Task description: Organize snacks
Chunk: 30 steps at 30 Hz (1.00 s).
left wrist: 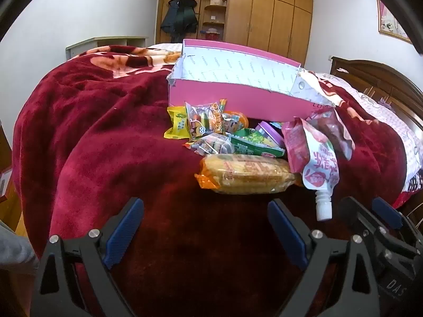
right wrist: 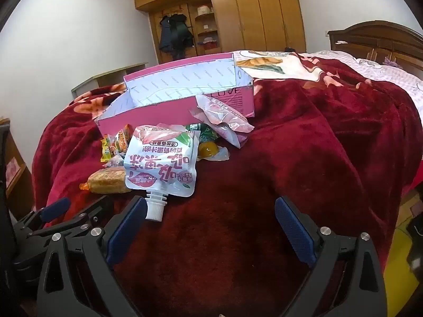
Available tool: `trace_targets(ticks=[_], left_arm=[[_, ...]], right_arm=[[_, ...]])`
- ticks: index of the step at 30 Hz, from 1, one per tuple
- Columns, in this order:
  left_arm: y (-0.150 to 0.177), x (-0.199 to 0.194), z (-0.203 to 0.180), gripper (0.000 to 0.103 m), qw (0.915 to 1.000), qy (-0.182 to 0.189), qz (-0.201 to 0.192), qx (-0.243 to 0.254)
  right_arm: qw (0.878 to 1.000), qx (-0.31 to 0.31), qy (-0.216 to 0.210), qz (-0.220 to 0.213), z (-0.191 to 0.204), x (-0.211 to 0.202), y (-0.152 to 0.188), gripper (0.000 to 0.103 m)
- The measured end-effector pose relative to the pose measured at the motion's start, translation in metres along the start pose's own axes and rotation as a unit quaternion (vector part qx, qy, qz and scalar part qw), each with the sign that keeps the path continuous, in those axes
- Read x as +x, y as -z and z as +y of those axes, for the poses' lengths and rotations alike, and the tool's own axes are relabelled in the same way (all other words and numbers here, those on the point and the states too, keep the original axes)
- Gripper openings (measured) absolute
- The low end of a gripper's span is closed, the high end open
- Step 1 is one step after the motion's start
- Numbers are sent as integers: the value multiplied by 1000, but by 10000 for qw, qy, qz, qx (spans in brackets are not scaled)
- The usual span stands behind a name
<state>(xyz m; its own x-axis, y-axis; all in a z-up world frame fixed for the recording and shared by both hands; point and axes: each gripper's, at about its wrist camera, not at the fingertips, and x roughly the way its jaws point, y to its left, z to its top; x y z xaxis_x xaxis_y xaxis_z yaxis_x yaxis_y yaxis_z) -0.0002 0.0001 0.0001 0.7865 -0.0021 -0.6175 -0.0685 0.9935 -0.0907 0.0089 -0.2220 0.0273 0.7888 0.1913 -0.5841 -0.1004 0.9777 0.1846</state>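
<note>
A pile of snacks lies on the red blanket in front of an open pink box [left wrist: 238, 97] [right wrist: 148, 116]. Nearest me are a clear pack of yellow crackers [left wrist: 246, 175] [right wrist: 108, 182] and a white spouted jelly pouch [left wrist: 321, 169] [right wrist: 161, 166]. Behind them lie a yellow packet [left wrist: 177, 126], orange wrappers [left wrist: 215, 117], a green pack [left wrist: 253, 145] and a pink-white bag [right wrist: 224, 117]. My left gripper [left wrist: 206, 208] stands open just short of the crackers, holding nothing. My right gripper [right wrist: 211, 206] is open too, its left fingertip [right wrist: 137, 208] beside the pouch's cap.
The red blanket [left wrist: 105, 137] covers a bed with free room to the left and right of the pile. A dark wooden headboard [right wrist: 378, 39] stands at the right. Wardrobes [left wrist: 267, 13] and hanging jackets [left wrist: 179, 15] line the far wall.
</note>
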Motion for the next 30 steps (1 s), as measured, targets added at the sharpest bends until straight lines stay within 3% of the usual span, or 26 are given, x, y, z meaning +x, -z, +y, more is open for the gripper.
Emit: trace_targets(ticks=[30], left_arm=[[0,0,-1,97,10000,-29,26,31]], right_arm=[[10000,23,-12,47,0,2,2,99]])
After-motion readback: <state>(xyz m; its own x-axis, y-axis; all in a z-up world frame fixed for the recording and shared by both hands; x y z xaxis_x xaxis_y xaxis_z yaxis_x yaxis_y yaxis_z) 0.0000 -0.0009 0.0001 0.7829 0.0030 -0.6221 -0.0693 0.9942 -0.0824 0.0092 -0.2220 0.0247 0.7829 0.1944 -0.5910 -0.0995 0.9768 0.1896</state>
